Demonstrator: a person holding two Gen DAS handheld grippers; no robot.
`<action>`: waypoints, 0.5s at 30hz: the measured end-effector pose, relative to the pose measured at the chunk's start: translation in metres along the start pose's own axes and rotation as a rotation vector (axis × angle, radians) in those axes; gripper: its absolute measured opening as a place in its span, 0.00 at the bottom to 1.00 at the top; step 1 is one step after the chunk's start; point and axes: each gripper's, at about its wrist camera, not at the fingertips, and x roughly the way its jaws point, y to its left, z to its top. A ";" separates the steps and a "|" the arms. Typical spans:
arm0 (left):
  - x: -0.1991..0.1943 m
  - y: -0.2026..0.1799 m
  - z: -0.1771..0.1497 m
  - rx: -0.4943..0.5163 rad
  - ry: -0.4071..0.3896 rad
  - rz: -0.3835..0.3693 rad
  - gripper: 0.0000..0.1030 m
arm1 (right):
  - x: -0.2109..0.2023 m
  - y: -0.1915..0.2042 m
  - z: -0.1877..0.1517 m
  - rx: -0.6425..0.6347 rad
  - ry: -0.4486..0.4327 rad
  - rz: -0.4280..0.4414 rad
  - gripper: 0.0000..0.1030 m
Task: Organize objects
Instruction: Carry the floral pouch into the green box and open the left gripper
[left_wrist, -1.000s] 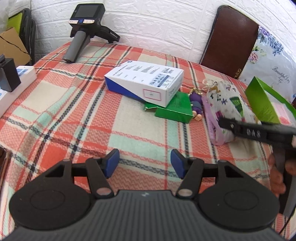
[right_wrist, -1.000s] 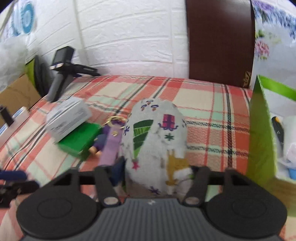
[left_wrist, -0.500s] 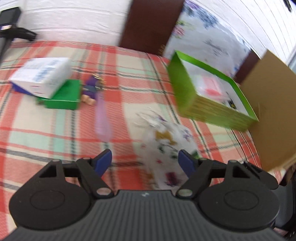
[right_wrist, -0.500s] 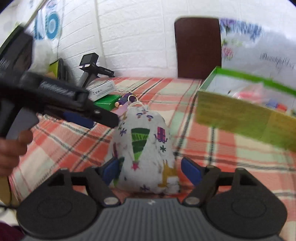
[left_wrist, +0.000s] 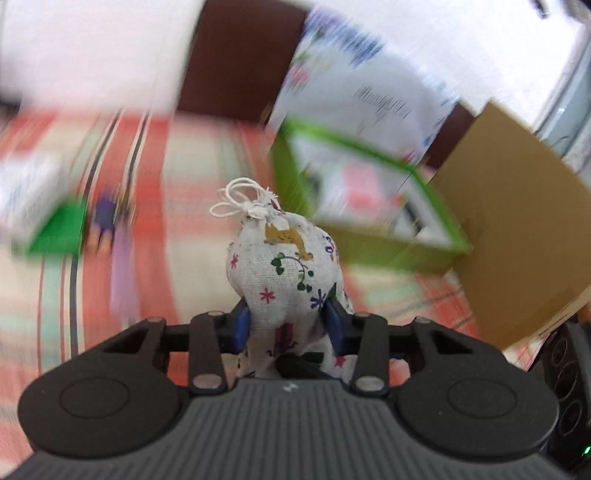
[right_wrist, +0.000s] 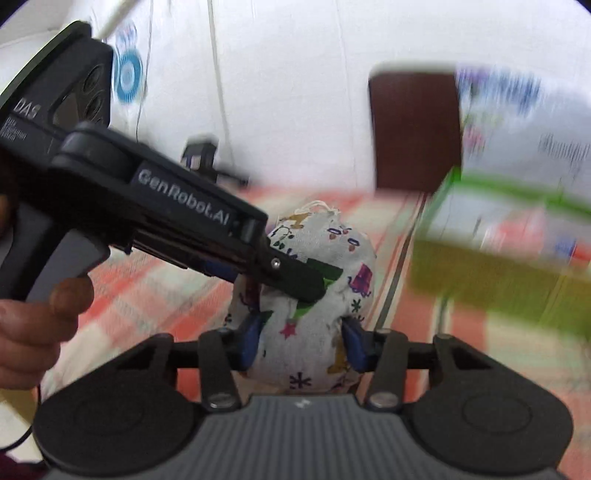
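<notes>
A white drawstring cloth pouch (left_wrist: 288, 266) printed with small coloured figures stands upright, its tied neck on top. In the left wrist view my left gripper (left_wrist: 287, 325) has its blue pads against the pouch's lower sides and its jaws are closing on it. In the right wrist view the same pouch (right_wrist: 332, 258) sits between my right gripper's (right_wrist: 301, 341) blue pads, whose jaws are also closing on it. The left gripper (right_wrist: 295, 280) reaches in from the left across the pouch, held by a hand (right_wrist: 33, 332).
An open green box (left_wrist: 369, 243) holding several items stands to the right of the pouch on the plaid cloth (left_wrist: 192, 258). A brown cardboard sheet (left_wrist: 517, 240) lies further right. A flat green box (left_wrist: 55, 229) and a purple doll (left_wrist: 107, 210) lie at the left. A dark chair back (right_wrist: 413, 129) stands behind.
Both grippers closed in on the pouch after standing wide around it. The left gripper swung right from the white box to the pouch, and the pouch now sits nearer both cameras.
</notes>
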 end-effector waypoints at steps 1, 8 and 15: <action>-0.001 -0.007 0.010 0.026 -0.027 -0.012 0.42 | -0.005 -0.003 0.007 -0.010 -0.043 -0.024 0.43; 0.040 -0.067 0.066 0.156 -0.080 -0.100 0.42 | -0.021 -0.054 0.043 0.010 -0.196 -0.205 0.43; 0.119 -0.126 0.092 0.252 -0.024 -0.172 0.44 | -0.029 -0.135 0.042 0.060 -0.194 -0.381 0.43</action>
